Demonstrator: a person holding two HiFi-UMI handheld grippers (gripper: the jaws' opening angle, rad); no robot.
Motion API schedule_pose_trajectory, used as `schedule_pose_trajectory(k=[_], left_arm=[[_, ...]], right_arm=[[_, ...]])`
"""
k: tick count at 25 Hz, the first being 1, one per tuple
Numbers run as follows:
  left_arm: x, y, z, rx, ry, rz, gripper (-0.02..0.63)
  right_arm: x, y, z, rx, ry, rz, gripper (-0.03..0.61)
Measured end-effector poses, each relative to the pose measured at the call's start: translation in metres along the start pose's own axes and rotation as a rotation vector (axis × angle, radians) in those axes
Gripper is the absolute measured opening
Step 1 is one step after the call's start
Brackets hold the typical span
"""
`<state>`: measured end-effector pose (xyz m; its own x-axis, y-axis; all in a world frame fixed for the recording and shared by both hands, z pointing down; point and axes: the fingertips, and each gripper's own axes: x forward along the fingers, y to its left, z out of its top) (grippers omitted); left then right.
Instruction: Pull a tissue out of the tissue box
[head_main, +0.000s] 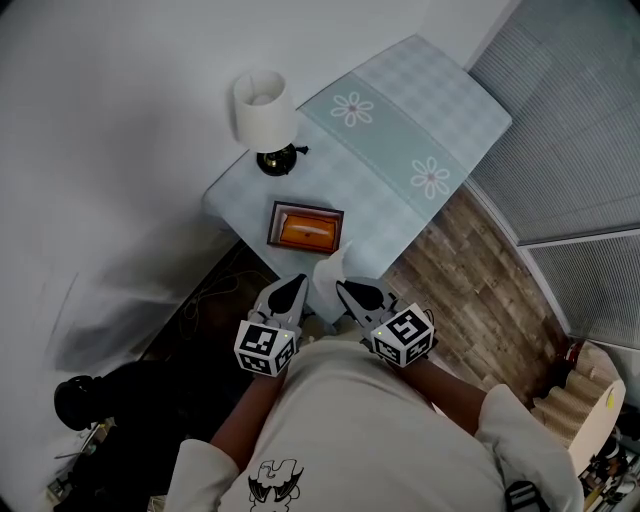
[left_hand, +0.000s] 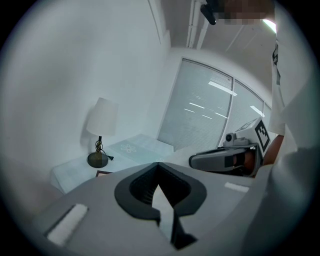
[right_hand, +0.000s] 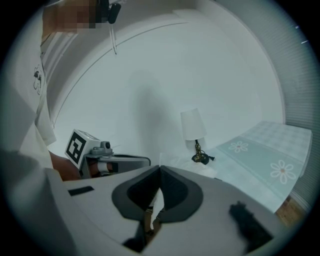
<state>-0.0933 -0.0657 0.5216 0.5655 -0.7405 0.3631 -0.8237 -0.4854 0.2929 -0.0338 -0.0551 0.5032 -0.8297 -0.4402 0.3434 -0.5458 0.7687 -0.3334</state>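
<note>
My right claw (right_hand: 160, 168) is pressed together, pinching the white tissue (head_main: 330, 268). My left claw (left_hand: 158, 164) is closed too, tips meeting. The head view shows the tissue box (head_main: 305, 227) just beyond, on the cloth-covered table (head_main: 450, 100). In the right gripper view my own jaws block it. Farther back stands a lamp (head_main: 265, 112).

Tissue box (head_main: 305, 228) on table (head_main: 395, 190), lamp (head_main: 266, 118) behind it, tissue (head_main: 330, 268) at right gripper (head_main: 341, 286) tip
</note>
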Motion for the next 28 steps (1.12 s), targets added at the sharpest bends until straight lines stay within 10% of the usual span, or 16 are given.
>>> schedule_pose_trajectory(k=[28], left_arm=[[0.008, 0.012, 0.003, 0.001, 0.002, 0.017, 0.006]], right_arm=[[0.011, 0.000, -0.004, 0.002, 0.013, -0.027, 0.012]])
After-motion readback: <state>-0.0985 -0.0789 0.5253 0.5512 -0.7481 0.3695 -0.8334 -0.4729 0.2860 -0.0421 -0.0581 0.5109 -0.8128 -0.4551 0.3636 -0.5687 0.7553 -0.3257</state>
